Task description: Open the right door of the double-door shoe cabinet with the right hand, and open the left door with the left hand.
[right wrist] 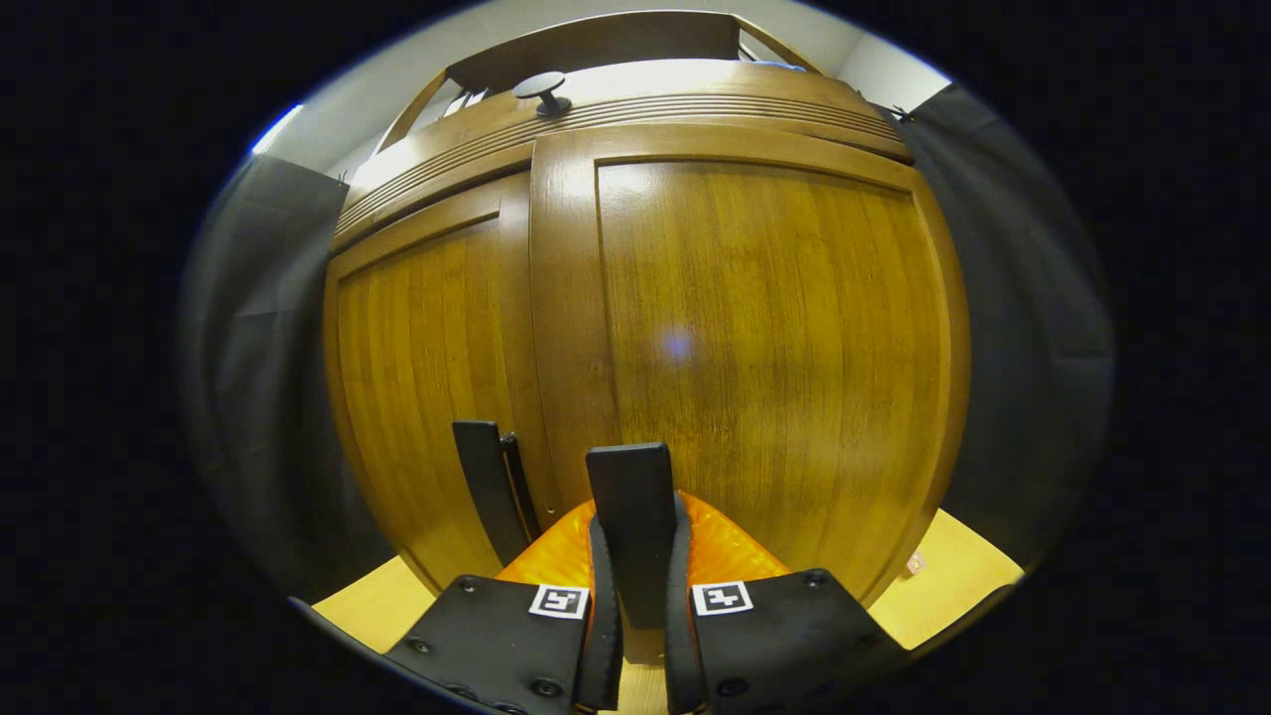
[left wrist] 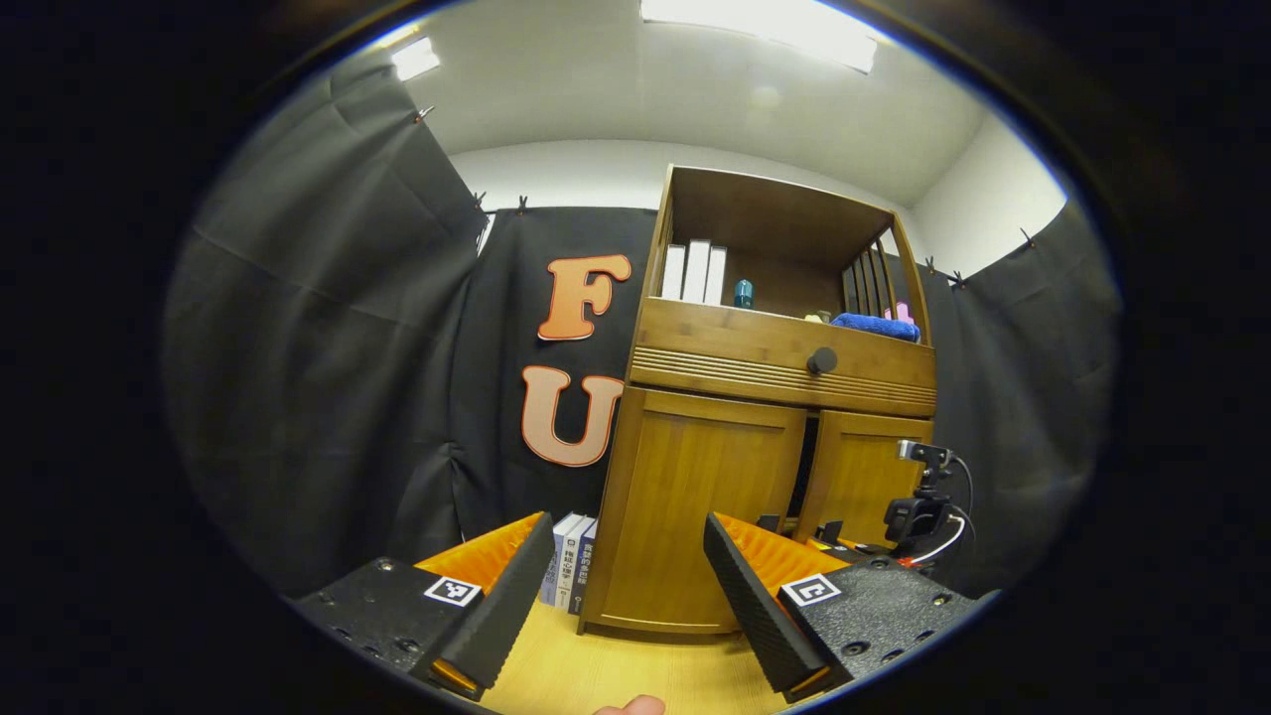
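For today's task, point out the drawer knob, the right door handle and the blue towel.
Drawer knob (left wrist: 821, 360), left gripper view, its round face.
Right door handle (right wrist: 628, 497), right gripper view, its flat front.
Blue towel (left wrist: 874, 325), left gripper view, its folded middle.

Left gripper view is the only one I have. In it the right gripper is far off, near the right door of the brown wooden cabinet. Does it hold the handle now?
Observer: Yes. In the right gripper view, the right gripper is closed, with both fingers pressing on the flat black handle of the brown wooden right door.
Operator: Where is the other handle?
Observer: A second flat black handle stands on the left door, at its inner edge, untouched.
Operator: Is the right door open?
Observer: Only slightly, it seems: its inner edge stands a little forward of the left door.
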`<state>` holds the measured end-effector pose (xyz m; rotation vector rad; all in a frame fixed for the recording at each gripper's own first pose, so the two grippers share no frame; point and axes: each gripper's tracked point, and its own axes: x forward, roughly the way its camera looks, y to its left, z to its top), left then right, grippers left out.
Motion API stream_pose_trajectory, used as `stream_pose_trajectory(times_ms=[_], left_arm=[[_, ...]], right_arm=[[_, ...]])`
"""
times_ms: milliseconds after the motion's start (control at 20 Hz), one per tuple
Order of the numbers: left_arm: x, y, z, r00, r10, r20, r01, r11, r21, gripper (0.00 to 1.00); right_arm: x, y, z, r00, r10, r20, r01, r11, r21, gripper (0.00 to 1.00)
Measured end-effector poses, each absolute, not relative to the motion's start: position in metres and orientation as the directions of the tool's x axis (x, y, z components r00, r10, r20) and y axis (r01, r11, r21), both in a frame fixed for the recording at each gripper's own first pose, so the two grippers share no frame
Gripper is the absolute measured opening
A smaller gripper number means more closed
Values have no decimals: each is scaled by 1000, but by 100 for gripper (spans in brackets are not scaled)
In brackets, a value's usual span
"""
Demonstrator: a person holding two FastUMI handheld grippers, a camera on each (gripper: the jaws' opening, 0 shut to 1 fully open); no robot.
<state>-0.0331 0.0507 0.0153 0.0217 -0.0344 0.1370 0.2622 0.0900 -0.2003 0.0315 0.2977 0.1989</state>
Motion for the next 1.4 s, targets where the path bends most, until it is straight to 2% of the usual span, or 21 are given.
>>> stream_pose_trajectory(times_ms=[100, 150, 200, 350, 400, 600, 650, 750, 800, 850, 900, 1050, 1100, 1200, 1300, 1350, 1400], left_arm=[[-32, 45, 14, 992, 121, 37, -122, 992, 24, 95], [-31, 42, 13, 993, 113, 35, -114, 993, 26, 92], [-30, 39, 12, 994, 107, 31, -108, 994, 26, 95], [-28, 29, 8, 997, 77, 21, -77, 997, 16, 95], [-27, 26, 7, 997, 69, 18, -69, 998, 14, 92], [-22, 18, 4, 999, 45, 14, -45, 999, 13, 98], [-21, 17, 3, 999, 39, 13, -39, 999, 14, 96], [-18, 13, -1, 1000, 27, 6, -27, 1000, 14, 95], [-17, 10, -3, 1000, 20, 0, -20, 1000, 12, 95], [-16, 8, -5, 1000, 13, -5, -13, 1000, 8, 95], [-14, 7, -6, 1000, 8, -9, -8, 1000, 5, 95], [-13, 4, -9, 1000, -2, -11, 2, 1000, 0, 95], [-12, 3, -9, 1000, -4, -12, 4, 1000, 3, 92], [-11, 2, -11, 1000, -8, -12, 8, 1000, 14, 92], [-10, 1, -13, 1000, -12, -12, 12, 1000, 19, 92], [-10, 0, -15, 1000, -17, -12, 17, 1000, 14, 92], [-9, -2, -16, 1000, -25, -14, 25, 1000, 7, 92]], right_arm=[[261, 89, -195, 938, 198, -286, -189, 980, 59, 29], [259, 89, -193, 937, 202, -286, -193, 979, 58, 25], [256, 89, -191, 936, 206, -286, -196, 979, 64, 25], [246, 87, -180, 934, 215, -284, -201, 977, 79, 22], [243, 85, -177, 936, 213, -282, -199, 977, 77, 21], [224, 66, -173, 943, 190, -274, -179, 982, 64, 25], [219, 62, -171, 945, 184, -271, -173, 983, 65, 25], [208, 49, -167, 948, 170, -270, -159, 985, 64, 24], [204, 44, -167, 950, 162, -269, -151, 987, 59, 20], [199, 40, -166, 951, 157, -268, -147, 988, 55, 20], [195, 35, -166, 951, 153, -268, -144, 988, 51, 29], [183, 20, -160, 953, 133, -273, -127, 991, 40, 29], [179, 12, -158, 955, 121, -270, -118, 993, 28, 24], [171, -7, -154, 960, 83, -268, -87, 996, -3, 24], [164, -26, -150, 964, 52, -262, -62, 998, -29, 19], [162, -36, -150, 965, 30, -262, -42, 998, -41, 23], [161, -45, -145, 966, 20, -256, -33, 998, -47, 18]])
